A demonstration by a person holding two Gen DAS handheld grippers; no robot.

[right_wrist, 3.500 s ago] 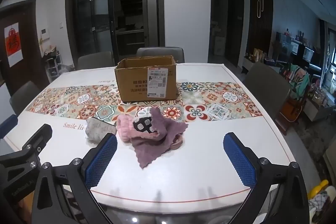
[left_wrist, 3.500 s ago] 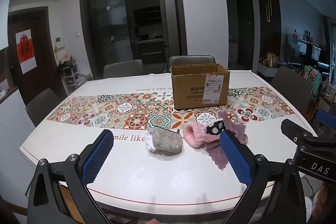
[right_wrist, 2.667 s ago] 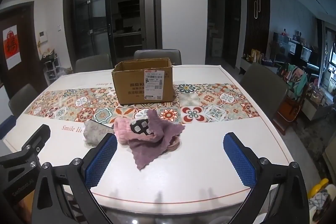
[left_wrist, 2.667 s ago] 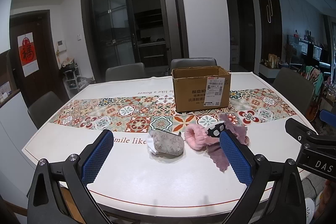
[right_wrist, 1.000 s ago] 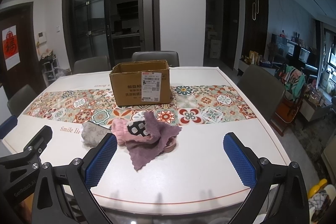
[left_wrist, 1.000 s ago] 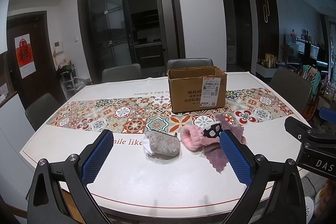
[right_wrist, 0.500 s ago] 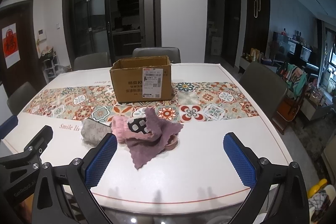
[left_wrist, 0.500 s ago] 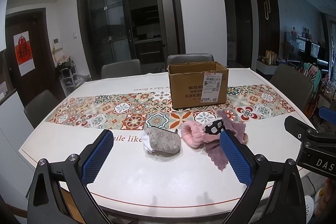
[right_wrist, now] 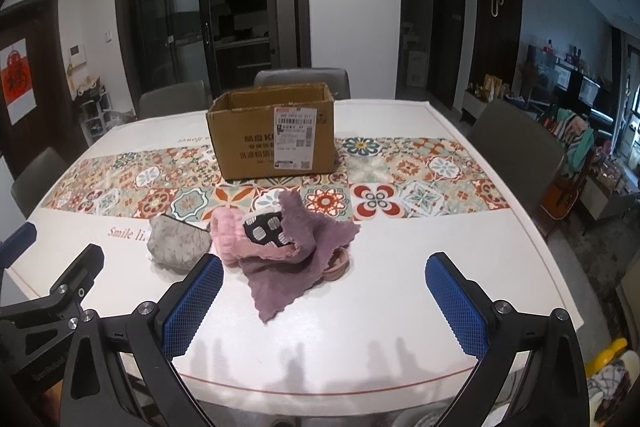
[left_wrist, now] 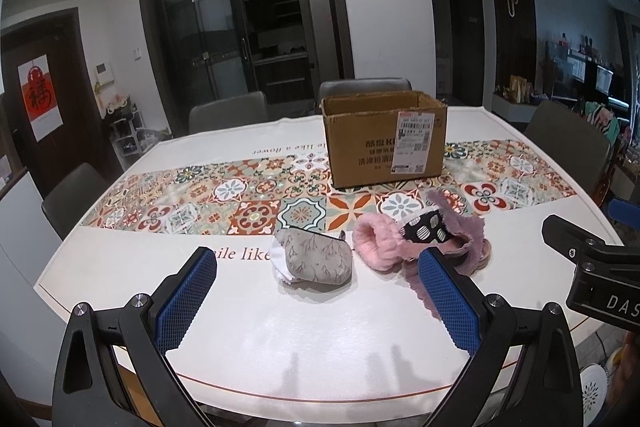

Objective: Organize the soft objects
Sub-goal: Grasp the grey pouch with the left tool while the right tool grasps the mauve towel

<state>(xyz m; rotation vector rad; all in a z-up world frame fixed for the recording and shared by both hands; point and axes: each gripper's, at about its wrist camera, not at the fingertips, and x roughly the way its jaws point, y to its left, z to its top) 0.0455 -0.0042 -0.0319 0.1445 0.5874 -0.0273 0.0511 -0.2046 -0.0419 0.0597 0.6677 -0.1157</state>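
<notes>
A grey patterned pouch point(left_wrist: 318, 259) point(right_wrist: 178, 241) lies on the white table, partly over a white cloth point(left_wrist: 279, 261). To its right is a heap: a pink fluffy item point(left_wrist: 374, 239) point(right_wrist: 230, 237), a black-and-white spotted piece point(left_wrist: 424, 229) point(right_wrist: 266, 227) and a purple towel point(left_wrist: 464, 235) point(right_wrist: 304, 259). An open cardboard box point(left_wrist: 384, 143) point(right_wrist: 276, 131) stands behind them. My left gripper point(left_wrist: 316, 303) is open and empty, short of the pouch. My right gripper point(right_wrist: 324, 303) is open and empty, short of the towel.
The table point(right_wrist: 360, 315) has a tiled patterned runner point(left_wrist: 224, 195) across its middle. Grey chairs point(right_wrist: 516, 147) stand around it. A tan round object point(right_wrist: 336, 265) peeks from under the towel. The right gripper's body point(left_wrist: 592, 267) shows at the left wrist view's right edge.
Both grippers have drifted slightly and tilted a little toward the table; the objects have not moved and both grippers stay open.
</notes>
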